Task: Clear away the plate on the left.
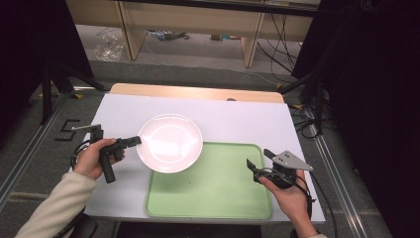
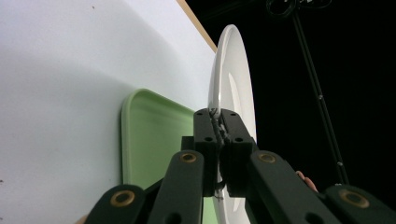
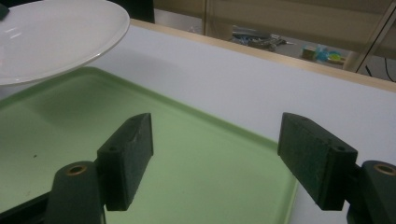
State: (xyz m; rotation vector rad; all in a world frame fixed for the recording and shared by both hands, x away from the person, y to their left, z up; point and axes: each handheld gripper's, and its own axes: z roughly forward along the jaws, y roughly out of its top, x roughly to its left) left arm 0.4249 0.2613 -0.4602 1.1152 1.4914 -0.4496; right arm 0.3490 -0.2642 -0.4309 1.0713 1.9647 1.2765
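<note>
Left tongs: clamped on plate rim, plate held above tray's far-left corner. Right tongs: wide open, empty, over tray's right edge. White surface beneath. Handling advice: keep plate level and grip firm; rim hold likely slips if tilted.

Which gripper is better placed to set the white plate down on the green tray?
Left. The left gripper is shut on the white plate rim, holding it above the green tray corner. The right gripper is open, holding nothing.
</note>
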